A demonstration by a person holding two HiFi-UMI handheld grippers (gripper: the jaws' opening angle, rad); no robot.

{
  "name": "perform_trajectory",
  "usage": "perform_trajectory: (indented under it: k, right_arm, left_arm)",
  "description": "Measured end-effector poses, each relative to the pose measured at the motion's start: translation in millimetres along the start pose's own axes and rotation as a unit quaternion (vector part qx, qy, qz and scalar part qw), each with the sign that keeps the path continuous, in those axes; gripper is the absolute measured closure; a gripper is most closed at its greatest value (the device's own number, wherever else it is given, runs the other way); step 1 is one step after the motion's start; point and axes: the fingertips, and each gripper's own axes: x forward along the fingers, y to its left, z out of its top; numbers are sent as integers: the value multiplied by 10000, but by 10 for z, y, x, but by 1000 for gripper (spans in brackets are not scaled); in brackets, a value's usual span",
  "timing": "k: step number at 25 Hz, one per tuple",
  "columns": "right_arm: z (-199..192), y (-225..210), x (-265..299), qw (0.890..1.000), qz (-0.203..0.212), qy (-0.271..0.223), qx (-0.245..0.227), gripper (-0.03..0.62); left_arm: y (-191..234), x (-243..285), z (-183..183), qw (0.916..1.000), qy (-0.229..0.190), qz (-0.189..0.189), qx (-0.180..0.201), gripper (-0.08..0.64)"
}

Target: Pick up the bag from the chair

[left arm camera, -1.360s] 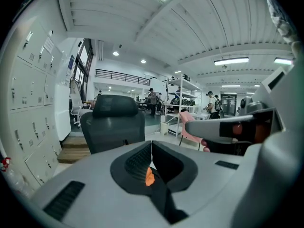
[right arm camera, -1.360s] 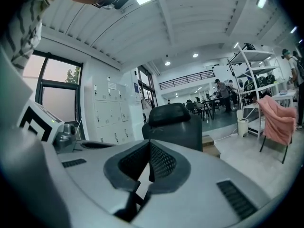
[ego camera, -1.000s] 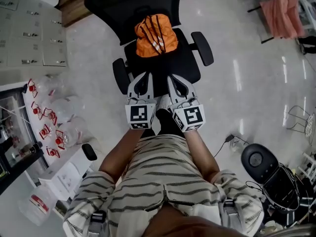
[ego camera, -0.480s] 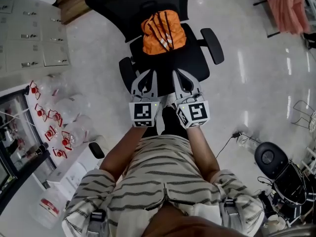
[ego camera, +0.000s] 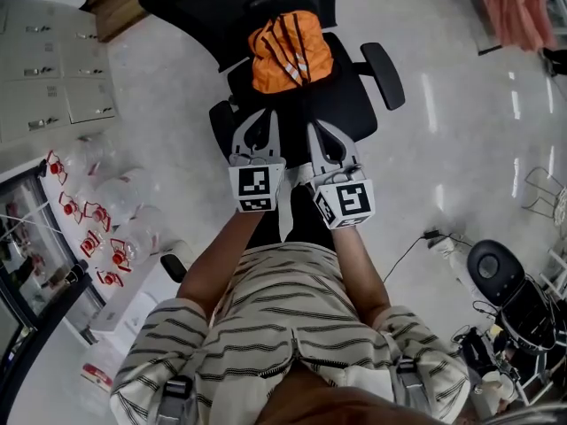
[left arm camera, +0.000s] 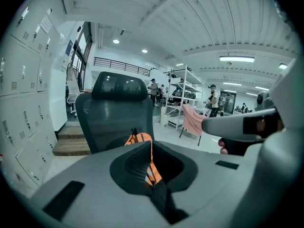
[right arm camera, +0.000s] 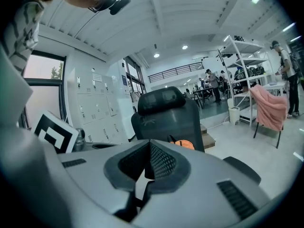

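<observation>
The left gripper [ego camera: 267, 116] was near the person, squeezed shut with nothing in it. The right gripper [ego camera: 318, 128] was beside it, shut and empty too. Just past them was the black chair [ego camera: 350, 104]. The orange bag [ego camera: 291, 50] sat at the far end of the seat, against the chair back. It looked soft, squashy and light. The bunched top with the dark straps seemed best to grab.

The bag [ego camera: 290, 51] lies at the back of the chair [ego camera: 351, 106] seat, beyond the left gripper [ego camera: 255, 119] and right gripper [ego camera: 322, 131].
</observation>
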Motion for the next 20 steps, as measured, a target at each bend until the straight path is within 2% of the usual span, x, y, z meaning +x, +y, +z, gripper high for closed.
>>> perform_trajectory:
  k: [6,20]
  right_arm:
    - [-55,-74,89,9999,-128,49,21,574]
    - [-207,-200,299,9994,-110,306,123,574]
  left_arm:
    - [103,249,-46,9999,114,-7,-82,535]
    - [288,745,-155,9995,289,20,-125,535]
